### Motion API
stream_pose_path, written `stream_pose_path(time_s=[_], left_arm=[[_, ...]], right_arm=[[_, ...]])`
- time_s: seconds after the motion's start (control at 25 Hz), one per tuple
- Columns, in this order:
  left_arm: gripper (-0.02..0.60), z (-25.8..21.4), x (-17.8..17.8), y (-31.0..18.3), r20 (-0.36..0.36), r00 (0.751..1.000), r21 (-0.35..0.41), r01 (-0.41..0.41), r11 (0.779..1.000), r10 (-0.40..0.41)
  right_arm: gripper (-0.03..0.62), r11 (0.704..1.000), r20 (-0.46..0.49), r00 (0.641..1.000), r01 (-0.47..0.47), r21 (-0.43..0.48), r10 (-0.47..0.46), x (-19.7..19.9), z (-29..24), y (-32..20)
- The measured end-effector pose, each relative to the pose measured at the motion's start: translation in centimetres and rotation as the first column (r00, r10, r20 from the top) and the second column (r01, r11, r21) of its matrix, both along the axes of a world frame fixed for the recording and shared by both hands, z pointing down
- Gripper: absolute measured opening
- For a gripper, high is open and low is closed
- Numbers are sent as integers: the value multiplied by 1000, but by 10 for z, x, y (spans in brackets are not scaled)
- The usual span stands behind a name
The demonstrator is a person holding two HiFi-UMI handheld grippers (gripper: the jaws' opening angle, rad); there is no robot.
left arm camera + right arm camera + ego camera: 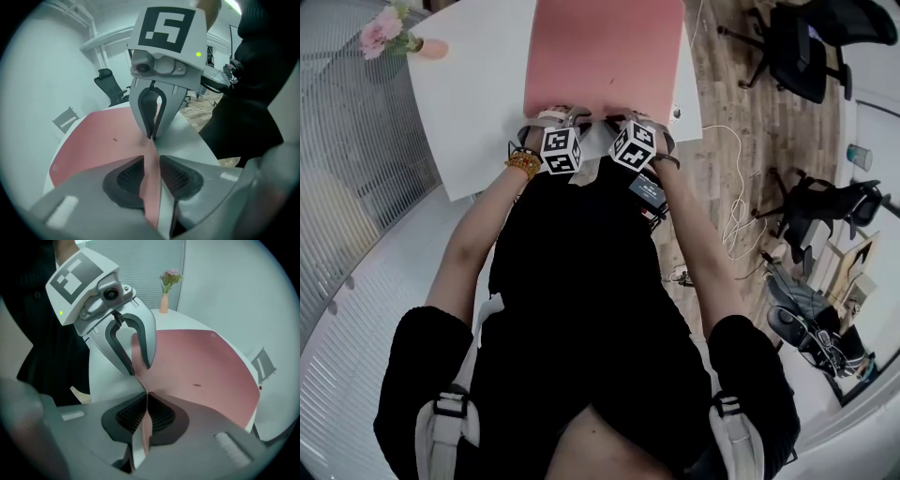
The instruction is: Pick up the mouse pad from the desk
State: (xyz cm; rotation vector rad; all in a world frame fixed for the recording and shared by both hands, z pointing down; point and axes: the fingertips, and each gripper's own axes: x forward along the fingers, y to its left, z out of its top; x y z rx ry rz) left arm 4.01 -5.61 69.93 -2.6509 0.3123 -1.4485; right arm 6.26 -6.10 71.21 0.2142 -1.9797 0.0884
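A large pink mouse pad (605, 56) lies on the white desk (473, 112), with its near edge at the desk's front. My left gripper (566, 120) is shut on that edge left of centre, and my right gripper (629, 122) is shut on it just to the right. In the left gripper view the pad (98, 140) runs upright between my left gripper's (152, 177) dark pads, with the right gripper (152, 136) clamped just ahead. In the right gripper view the pad (206, 362) curves away from my right gripper (143, 420), and the left gripper (137, 370) pinches it close by.
A small vase of pink flowers (394, 37) stands at the desk's far left corner. Black office chairs (802, 47) and loose cables (736, 220) occupy the wooden floor to the right. A glass partition (347, 187) runs along the left.
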Motion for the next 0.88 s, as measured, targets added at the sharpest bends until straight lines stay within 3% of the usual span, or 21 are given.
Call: stream_pose_path(time_s=[0.24,0.36,0.4,0.48,0.6,0.64,0.76,0.88], left_arm=[[144,-14,18,5,-32,999,-9,-37,999,37],[144,2,13,-10,20,999,11,37,999,-37],[138,5,8,-18,31,997,26,75,997,-76],[49,5,2,-33,21,990,45,141,989,-142],[25,-2,3,-43,-10,983,6,181,983,-181],[25,-3,3,-44,-17,981,-12,194,981,-195],[23,-7,1,-46,-41,968,-53,244,968,-246],[31,-12,1,-47,-58,963,-67,260,963,-264]], right_arm=[[38,999,37,998,-50,18,49,1,-14,-9],[38,998,51,997,-54,40,52,1,-23,-14],[38,997,56,997,-58,46,55,0,-25,-15],[38,995,75,995,-77,63,72,2,-31,-18],[44,991,117,988,-109,83,99,4,-38,-23],[56,991,121,988,-105,82,95,3,-37,-22],[220,996,82,995,-69,59,64,1,-23,-12],[229,993,70,993,-97,69,92,0,-10,-18]])
